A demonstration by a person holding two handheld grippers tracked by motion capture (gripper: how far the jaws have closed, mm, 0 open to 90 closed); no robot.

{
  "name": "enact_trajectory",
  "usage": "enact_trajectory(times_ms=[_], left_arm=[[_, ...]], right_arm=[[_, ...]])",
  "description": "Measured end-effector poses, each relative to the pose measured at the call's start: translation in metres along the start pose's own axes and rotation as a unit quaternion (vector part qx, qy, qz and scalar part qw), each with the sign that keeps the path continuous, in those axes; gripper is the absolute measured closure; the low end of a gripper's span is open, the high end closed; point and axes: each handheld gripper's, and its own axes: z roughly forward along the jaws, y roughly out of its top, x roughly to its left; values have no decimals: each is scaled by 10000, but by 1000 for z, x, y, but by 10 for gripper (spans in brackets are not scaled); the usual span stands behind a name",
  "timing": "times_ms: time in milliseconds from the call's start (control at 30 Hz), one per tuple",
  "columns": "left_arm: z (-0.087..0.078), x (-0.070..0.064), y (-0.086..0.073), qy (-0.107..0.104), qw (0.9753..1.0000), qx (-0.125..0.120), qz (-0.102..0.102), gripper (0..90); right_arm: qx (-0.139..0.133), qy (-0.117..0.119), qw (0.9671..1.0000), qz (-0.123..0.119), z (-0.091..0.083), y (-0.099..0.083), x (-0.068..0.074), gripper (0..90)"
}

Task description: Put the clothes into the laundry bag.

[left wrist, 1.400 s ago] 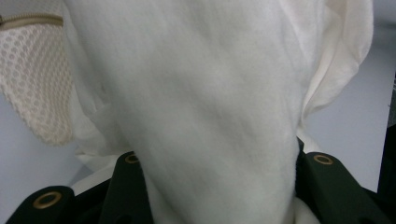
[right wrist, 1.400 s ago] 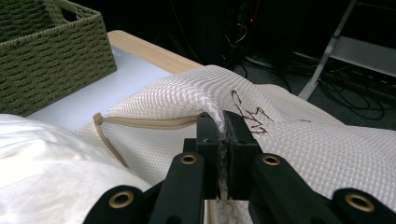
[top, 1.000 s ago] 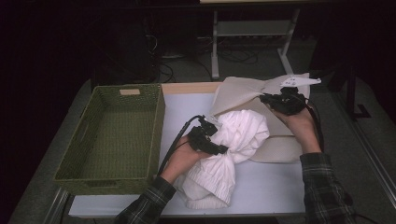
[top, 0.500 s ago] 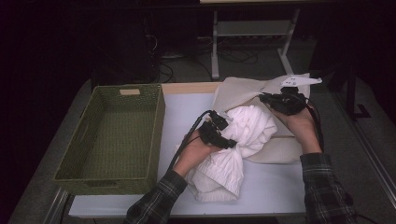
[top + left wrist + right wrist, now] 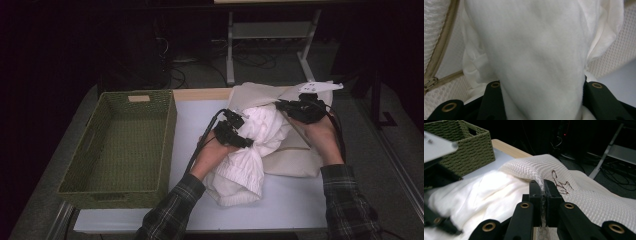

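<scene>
My right tongs (image 5: 543, 195) pinch the rim of the beige mesh bag (image 5: 295, 155) on the tabletop (image 5: 200, 120), lifting its mouth open, so my left tongs (image 5: 235, 132), clamped on the white garment (image 5: 250, 160), can feed it inside.

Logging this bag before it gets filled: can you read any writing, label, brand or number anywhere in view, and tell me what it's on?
Dark red handwritten scrawl on the mesh bag, beside the right gripper: looks like letters, but I cannot make it out.
Pale tag on the rim of the basket: too small to tell if it carries print.
White cloth in the left gripper: no writing.
</scene>
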Motion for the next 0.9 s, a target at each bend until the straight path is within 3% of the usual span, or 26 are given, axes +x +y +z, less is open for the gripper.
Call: enact_trajectory(times_ms=[133,600,800,900], left_arm=[[0,7,2,128,9999,8,-58,539],[27,15,10,142,9994,166,-276,514],[36,14,16,250,9993,229,-184,474],[39,16,17,240,9993,147,-253,449]], right_arm=[[28,48,10000,-35,3,0,3,858],[192,111,9997,-137,13,-2,9,857],[228,123,9996,-139,14,-2,9,857],[302,112,9993,-180,15,-4,10,856]])
